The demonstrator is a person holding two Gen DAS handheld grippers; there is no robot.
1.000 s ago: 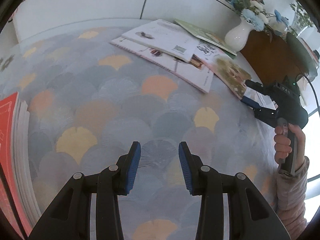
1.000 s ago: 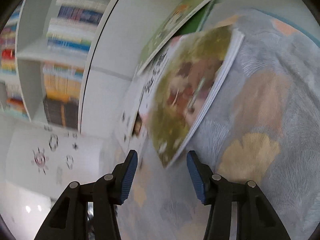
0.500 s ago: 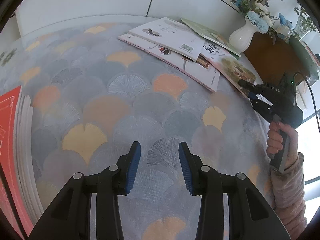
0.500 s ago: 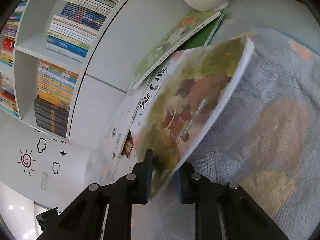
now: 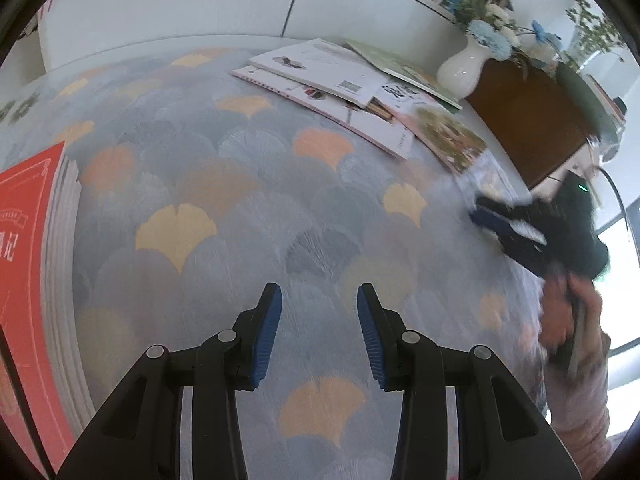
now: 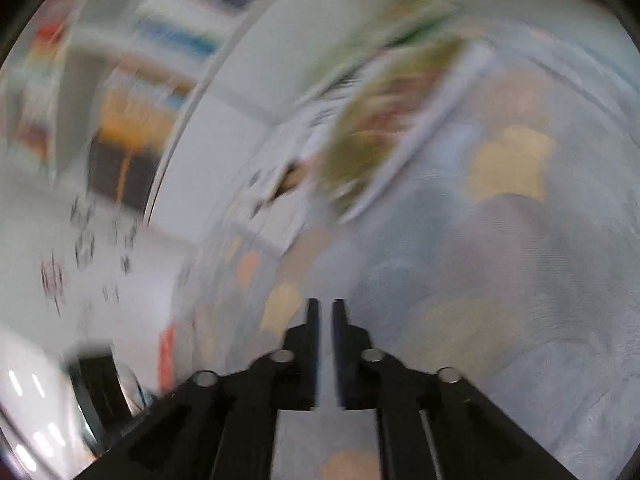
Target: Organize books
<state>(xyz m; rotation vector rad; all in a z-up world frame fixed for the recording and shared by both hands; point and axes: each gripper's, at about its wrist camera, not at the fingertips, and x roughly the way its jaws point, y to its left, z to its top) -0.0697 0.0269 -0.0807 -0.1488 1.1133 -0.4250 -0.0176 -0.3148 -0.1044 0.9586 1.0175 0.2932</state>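
Left gripper (image 5: 319, 300): half-wide, empty, poised over bare ginkgo-print tablecloth (image 5: 240, 200); likely kept clear of the loose pile to leave the other tool room.
Right gripper (image 6: 325, 308): narrow slit only, jaws just easing apart a little, nothing between them; tips aimed toward 12 o'clock at the picture book but apart from it.
Picture book (image 6: 368, 132): green-brown cover, flat on the cloth at 12 to 1 o'clock in the right wrist view; heavily blurred, so exact edge contact unreadable.
Loose books (image 5: 332, 76): fanned and overlapping at 1 o'clock in the left wrist view, near the white vase (image 5: 464, 68); overlap probably why the outermost, freest book is tackled first.
Red-covered stack (image 5: 28, 240): squared up at 9 o'clock, well apart from the loose books; seemingly the tidy pile to add to.
Hand (image 5: 568, 320): around the right tool's handle at 3 to 4 o'clock, blurred.
Step in hand, as judged: grip on the picture book not secured; fresh bite on its near corner needed.
Risk: thin cover slipping from a shallow pinch.
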